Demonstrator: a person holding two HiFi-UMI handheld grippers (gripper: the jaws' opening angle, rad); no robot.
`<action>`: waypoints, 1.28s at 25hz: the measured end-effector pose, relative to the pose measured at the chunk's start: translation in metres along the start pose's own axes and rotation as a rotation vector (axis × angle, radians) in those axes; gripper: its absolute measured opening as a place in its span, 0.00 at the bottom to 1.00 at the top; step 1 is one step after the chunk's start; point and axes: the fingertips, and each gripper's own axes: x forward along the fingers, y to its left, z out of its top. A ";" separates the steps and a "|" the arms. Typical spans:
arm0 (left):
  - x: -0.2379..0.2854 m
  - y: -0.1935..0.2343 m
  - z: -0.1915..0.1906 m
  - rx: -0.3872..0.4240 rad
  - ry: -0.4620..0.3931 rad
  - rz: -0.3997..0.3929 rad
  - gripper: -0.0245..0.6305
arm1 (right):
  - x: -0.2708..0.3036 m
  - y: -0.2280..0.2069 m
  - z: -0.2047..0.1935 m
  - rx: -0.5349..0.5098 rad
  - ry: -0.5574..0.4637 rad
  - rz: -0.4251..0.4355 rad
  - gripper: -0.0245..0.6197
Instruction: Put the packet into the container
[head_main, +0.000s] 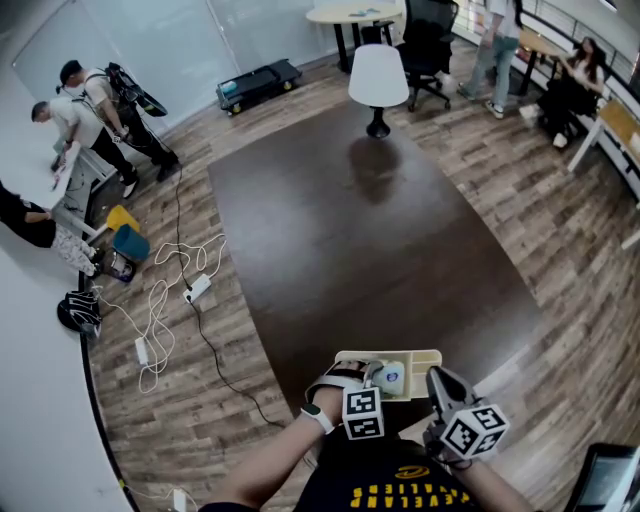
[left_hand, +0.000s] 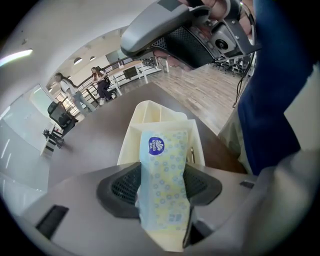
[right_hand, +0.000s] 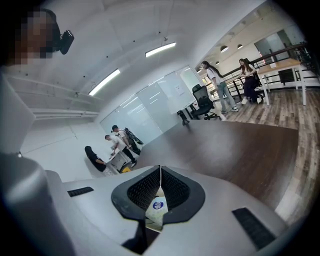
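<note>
A pale blue and yellow packet (left_hand: 163, 165) with a round blue logo sits between the pads of my left gripper (left_hand: 162, 186), which is shut on it. The packet's far end hangs over the cream container (left_hand: 150, 112), a long open tray with dividers. From the head camera, the container (head_main: 420, 356) sits at the near edge of the dark table, with the left gripper (head_main: 380, 380) and the packet (head_main: 391, 377) over its middle. My right gripper (head_main: 438, 379) hovers just right of it, shut and empty. In the right gripper view its jaws (right_hand: 160, 172) meet, and the packet (right_hand: 158, 206) shows below them.
The dark brown table (head_main: 350, 220) stretches away from me, with a white lamp (head_main: 378, 80) at its far end. Cables and a power strip (head_main: 197, 289) lie on the wooden floor to the left. People stand at the far left and far right of the room.
</note>
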 end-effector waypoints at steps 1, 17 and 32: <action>0.002 0.000 -0.001 0.003 0.002 0.001 0.39 | 0.000 0.001 -0.001 0.001 0.001 0.002 0.06; -0.003 0.010 -0.005 -0.051 0.005 0.012 0.42 | 0.000 0.005 -0.007 0.005 0.008 0.018 0.06; -0.107 0.022 0.023 -0.469 -0.309 0.142 0.43 | 0.007 0.032 -0.009 -0.025 0.024 0.068 0.06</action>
